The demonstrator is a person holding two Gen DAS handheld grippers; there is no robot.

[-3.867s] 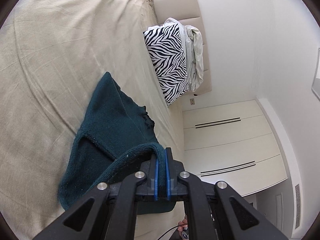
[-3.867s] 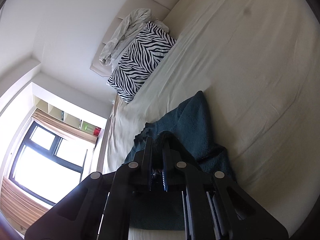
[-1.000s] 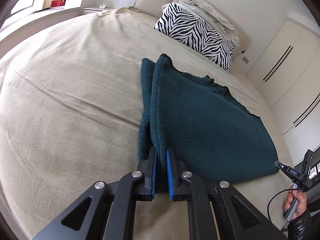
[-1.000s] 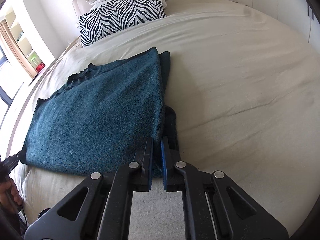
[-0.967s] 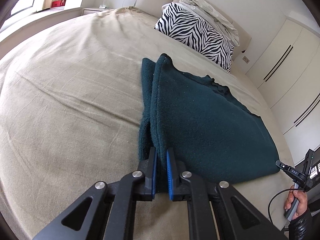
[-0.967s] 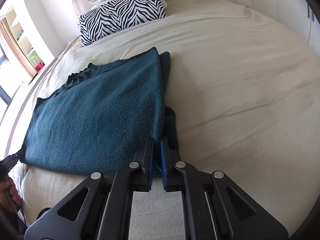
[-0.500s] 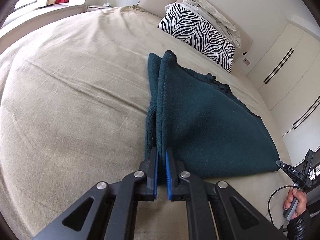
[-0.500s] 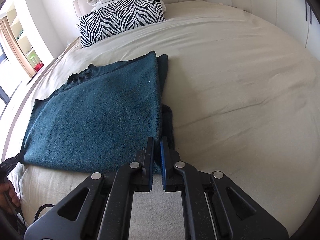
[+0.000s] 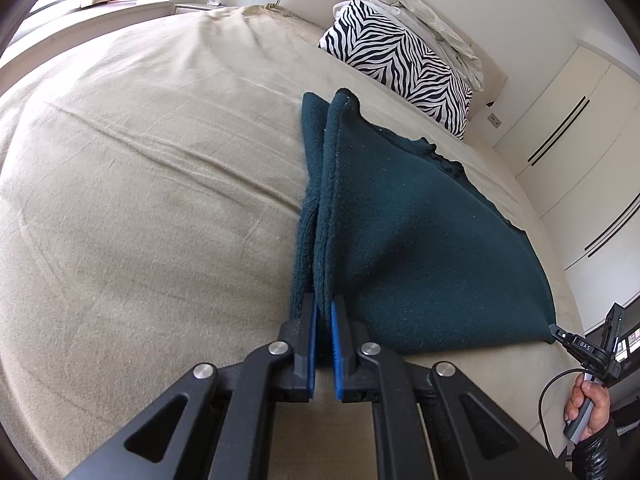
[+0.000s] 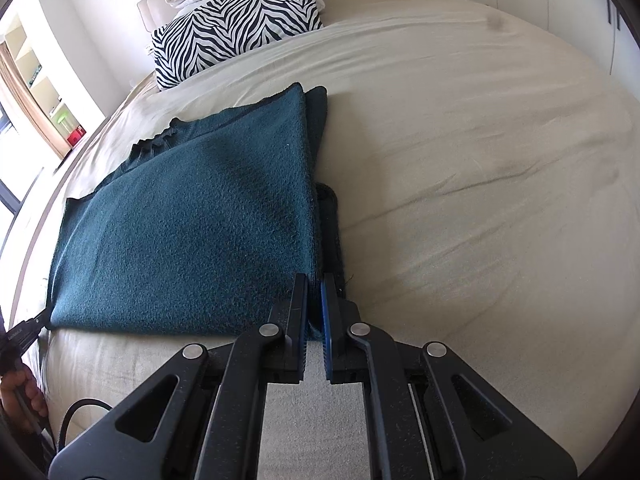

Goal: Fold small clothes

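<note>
A dark teal knitted garment (image 9: 400,216) lies folded flat on the beige bed sheet (image 9: 140,168). My left gripper (image 9: 324,304) is shut on its near left corner, the fabric pinched between the blue pads. In the right wrist view the same garment (image 10: 192,216) spreads to the left, and my right gripper (image 10: 315,284) is shut on its near right corner, at the folded edge. Both corners are raised slightly off the sheet. The other gripper's tip shows at each view's lower edge (image 9: 576,344).
A zebra-print pillow (image 9: 396,64) with a pale crumpled cloth (image 9: 424,24) on it leans at the headboard. White wardrobe doors (image 9: 576,120) stand to the right of the bed. A window with shelves (image 10: 24,92) is on the other side. Bare sheet (image 10: 480,160) surrounds the garment.
Over the last second both grippers stayed shut on the corners and drew slightly back toward the near bed edge. Before that, the garment hung bunched and was laid flat.
</note>
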